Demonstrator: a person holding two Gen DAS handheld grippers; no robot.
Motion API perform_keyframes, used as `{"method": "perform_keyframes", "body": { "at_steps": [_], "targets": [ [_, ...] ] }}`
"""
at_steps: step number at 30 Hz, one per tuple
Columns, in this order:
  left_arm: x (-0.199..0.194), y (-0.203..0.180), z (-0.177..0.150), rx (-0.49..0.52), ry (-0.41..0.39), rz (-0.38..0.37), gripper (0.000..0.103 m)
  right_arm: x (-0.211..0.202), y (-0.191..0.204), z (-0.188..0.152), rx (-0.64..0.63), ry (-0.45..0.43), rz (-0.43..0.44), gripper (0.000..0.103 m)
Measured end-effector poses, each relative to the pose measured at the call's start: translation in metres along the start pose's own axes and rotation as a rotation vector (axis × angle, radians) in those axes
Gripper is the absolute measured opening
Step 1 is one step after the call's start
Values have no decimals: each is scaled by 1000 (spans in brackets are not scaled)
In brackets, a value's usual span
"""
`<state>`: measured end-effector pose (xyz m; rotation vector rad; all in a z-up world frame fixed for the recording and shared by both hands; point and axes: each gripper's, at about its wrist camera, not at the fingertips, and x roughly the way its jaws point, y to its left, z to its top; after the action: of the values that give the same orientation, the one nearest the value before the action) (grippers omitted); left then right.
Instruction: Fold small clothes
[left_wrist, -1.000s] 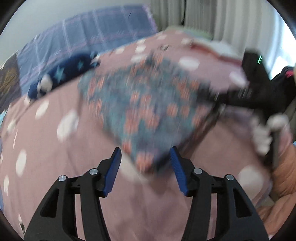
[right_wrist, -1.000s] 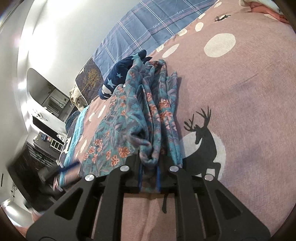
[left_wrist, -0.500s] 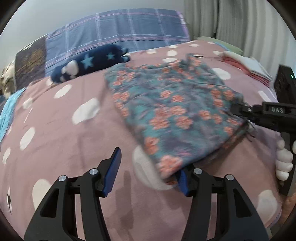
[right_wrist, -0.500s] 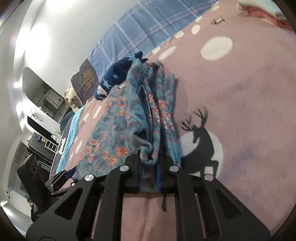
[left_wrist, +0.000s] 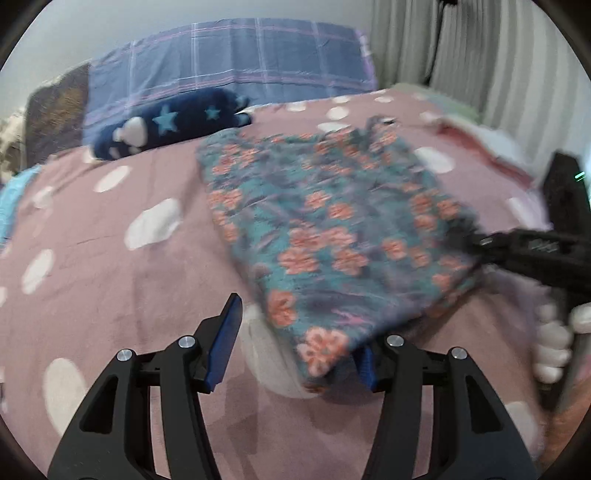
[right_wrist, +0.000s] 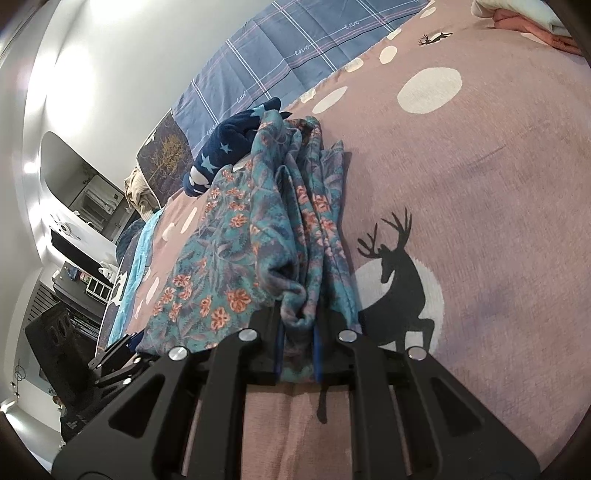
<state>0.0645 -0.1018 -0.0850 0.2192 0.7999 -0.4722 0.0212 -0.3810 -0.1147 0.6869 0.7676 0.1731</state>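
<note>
While our right gripper (right_wrist: 298, 343) is clamped on a bunched edge of the floral garment (left_wrist: 332, 236), our left gripper (left_wrist: 295, 341) has its jaws spread wide with nothing pinched between them. From the left wrist view, the garment lies on the mauve bedspread (left_wrist: 110, 288), stretching from about 12 o'clock down toward 5 o'clock, and its near corner hangs over the inner side of our left gripper's right finger, though blur keeps us from telling whether cloth and pad touch. At 3 o'clock in that view, the right gripper's black body meets the garment's right edge, and the white-gloved hand (left_wrist: 554, 339) holding it shows just below. From the right wrist view, the teal cloth with orange flowers rises in folds from between the 2 blue pads (right_wrist: 279, 350) toward 12 o'clock, with a flatter layer spreading to 9 o'clock. A black deer print (right_wrist: 395, 280) on a white circle sits just beside the garment at 3 o'clock. A navy star-patterned plush (left_wrist: 170, 125) lies near the garment's far end, at 11 o'clock in the left view, with a blue plaid pillow (left_wrist: 229, 62) behind it. Folded pink and white cloth (right_wrist: 524, 18) rests at 1 o'clock in the right view, well apart from the garment.
</note>
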Motion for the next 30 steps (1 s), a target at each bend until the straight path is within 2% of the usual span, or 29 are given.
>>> {"method": "perform_keyframes", "body": {
  "at_steps": [1,2,4,8,10,12,14,16,18,20,21,22,23,24,26,28,30],
  "targets": [
    [2,3,-3,10,13,87,55,0,0,0,1,-1,1,12],
    [1,9,-7,11,19,108,56,-1,-2,1,11,-5,2,11],
    [-2,19,-14,-13,34,81,56,-3,-6,2,38,-14,3,10],
    [-13,11,-22,54,13,104,55,-7,-14,4,44,-17,-36,10],
    [-21,12,-23,72,22,64,53,-7,-15,4,46,-3,-24,10],
    [-36,17,-21,50,33,-31,44,-10,-8,5,-15,7,-41,11],
    [-52,24,-15,21,16,-140,27,-13,-3,5,-52,14,-45,16],
    [-66,27,-3,21,-40,-220,17,-16,1,8,-78,27,-41,21],
    [-68,24,12,42,-102,-232,17,-22,3,15,-81,28,-24,26],
    [-55,19,26,49,-108,-248,17,-26,6,27,-91,19,-11,29],
    [-44,17,31,48,-93,-265,17,-29,10,37,-105,12,-12,33],
    [-25,13,36,46,-49,-296,17,-29,14,47,-124,12,-4,44],
    [-7,10,37,45,-4,-320,17,-28,17,58,-139,10,7,46],
    [13,6,36,50,59,-329,17,-25,20,76,-146,-4,0,46],
    [36,-2,24,65,129,-308,17,-17,24,105,-159,-13,-19,46],
    [32,-7,15,93,76,-295,19,1,29,136,-181,20,20,46],
    [29,-7,11,102,70,-304,20,29,31,163,-168,75,31,46]
  ]
}}
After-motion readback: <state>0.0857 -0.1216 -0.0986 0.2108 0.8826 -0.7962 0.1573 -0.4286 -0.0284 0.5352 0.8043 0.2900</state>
